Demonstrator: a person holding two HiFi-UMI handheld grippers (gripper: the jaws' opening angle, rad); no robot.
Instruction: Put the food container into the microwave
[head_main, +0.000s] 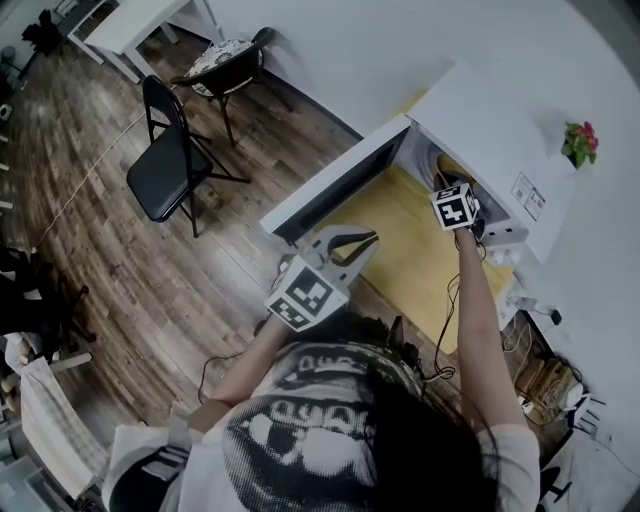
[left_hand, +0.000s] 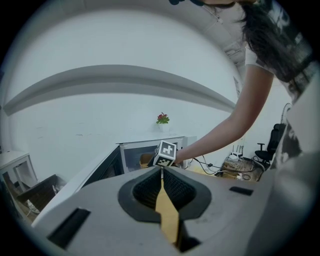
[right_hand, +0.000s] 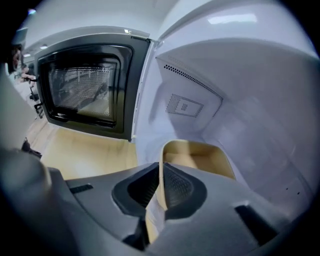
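Observation:
The white microwave (head_main: 480, 130) stands on a yellow table with its door (head_main: 330, 185) swung open to the left. My right gripper (right_hand: 161, 167) reaches into the cavity, shut on the near rim of the beige food container (right_hand: 200, 157). The container's body lies ahead of the jaws on the cavity floor. In the head view only this gripper's marker cube (head_main: 455, 205) and a bit of the container (head_main: 450, 165) show at the opening. My left gripper (head_main: 372, 240) hovers before the open door, jaws shut with nothing held (left_hand: 161, 171). The left gripper view shows the microwave (left_hand: 150, 145) from the front.
The yellow tabletop (head_main: 410, 240) runs in front of the microwave. A small potted plant (head_main: 578, 142) sits on top of the oven. Cables and a power strip (head_main: 530, 305) lie to the right. A black folding chair (head_main: 165, 160) and a second chair (head_main: 225, 60) stand on the wooden floor.

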